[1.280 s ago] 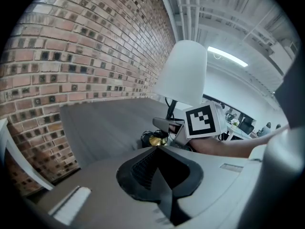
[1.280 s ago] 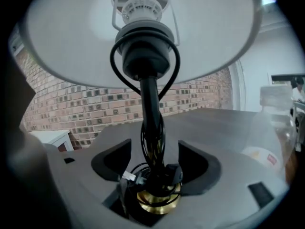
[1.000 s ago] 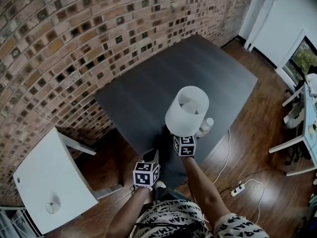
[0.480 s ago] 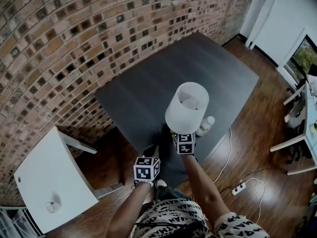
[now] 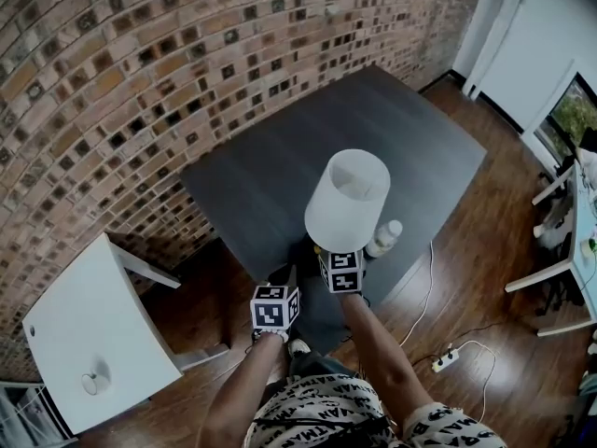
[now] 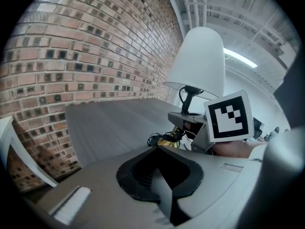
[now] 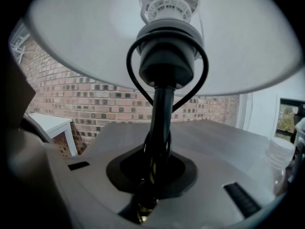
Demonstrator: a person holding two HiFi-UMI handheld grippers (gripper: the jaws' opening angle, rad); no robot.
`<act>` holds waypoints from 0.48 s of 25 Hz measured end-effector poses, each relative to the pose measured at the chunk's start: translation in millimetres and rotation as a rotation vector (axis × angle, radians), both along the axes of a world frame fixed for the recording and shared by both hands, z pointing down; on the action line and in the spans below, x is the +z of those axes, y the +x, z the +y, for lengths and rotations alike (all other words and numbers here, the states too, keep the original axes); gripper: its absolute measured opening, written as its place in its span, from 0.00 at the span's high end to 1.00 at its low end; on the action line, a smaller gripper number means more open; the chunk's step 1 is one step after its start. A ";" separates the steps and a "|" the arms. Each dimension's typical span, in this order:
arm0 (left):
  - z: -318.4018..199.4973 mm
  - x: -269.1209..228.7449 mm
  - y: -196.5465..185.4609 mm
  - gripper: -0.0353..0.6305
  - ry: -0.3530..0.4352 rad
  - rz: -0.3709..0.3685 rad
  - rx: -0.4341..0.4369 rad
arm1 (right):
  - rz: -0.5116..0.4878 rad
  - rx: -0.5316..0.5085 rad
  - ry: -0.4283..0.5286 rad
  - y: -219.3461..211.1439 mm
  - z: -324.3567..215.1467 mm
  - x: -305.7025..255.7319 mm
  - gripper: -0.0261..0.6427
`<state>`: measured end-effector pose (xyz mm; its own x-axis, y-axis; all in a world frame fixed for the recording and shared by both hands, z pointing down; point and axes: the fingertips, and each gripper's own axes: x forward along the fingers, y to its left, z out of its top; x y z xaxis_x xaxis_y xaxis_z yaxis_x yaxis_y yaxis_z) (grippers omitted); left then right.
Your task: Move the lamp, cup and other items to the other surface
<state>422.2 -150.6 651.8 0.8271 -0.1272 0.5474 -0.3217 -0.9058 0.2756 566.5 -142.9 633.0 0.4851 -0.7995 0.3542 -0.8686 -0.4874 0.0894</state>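
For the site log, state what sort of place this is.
Probably a loft-style living or studio room: exposed brick wall, polished wooden floor, and home furnishings such as the dark table and the lamp.

Our lamp (image 5: 348, 199) had a plain white drum shade on a thin black stem, with a black socket and a wire loop under the shade. It stood about upright over the near edge of the dark grey table (image 5: 280, 166). The right gripper (image 5: 341, 271) had its jaws clamped on the stem low down; they'd just been closing on it. There was a brassy bit with bundled cord at the foot. Just beside the lamp, on the same table, sat a small white lidded container (image 5: 384, 238), upright. Well off to the left was the white side table (image 5: 103, 315) with one small round white thing (image 5: 90, 384) on it; we couldn't tell what it was.
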 end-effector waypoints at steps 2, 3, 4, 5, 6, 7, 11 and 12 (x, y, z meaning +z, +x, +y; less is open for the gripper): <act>-7.0 -3.5 -5.0 0.94 0.003 0.005 -0.029 | 0.003 -0.025 0.008 -10.0 -5.7 -9.0 0.89; -10.2 -5.1 -8.0 0.94 -0.001 0.008 -0.045 | 0.003 -0.039 0.014 -15.3 -9.0 -14.3 0.89; -13.2 -6.9 -11.3 0.94 -0.006 0.012 -0.062 | 0.003 -0.054 0.019 -21.1 -12.7 -20.0 0.89; -16.6 -9.3 -15.5 0.94 -0.007 0.016 -0.079 | 0.000 -0.070 0.025 -27.9 -16.6 -25.6 0.89; -20.1 -12.5 -21.2 0.94 -0.003 0.019 -0.097 | -0.002 -0.088 0.029 -35.8 -20.6 -30.8 0.89; -23.2 -16.2 -28.3 0.94 0.005 0.020 -0.115 | -0.003 -0.106 0.031 -44.6 -24.2 -35.8 0.89; -31.9 -34.1 -66.8 0.94 0.030 0.037 -0.187 | 0.006 -0.189 0.032 -87.3 -39.7 -54.3 0.89; -34.8 -39.0 -77.3 0.94 0.035 0.046 -0.209 | 0.008 -0.214 0.036 -99.1 -45.2 -59.3 0.89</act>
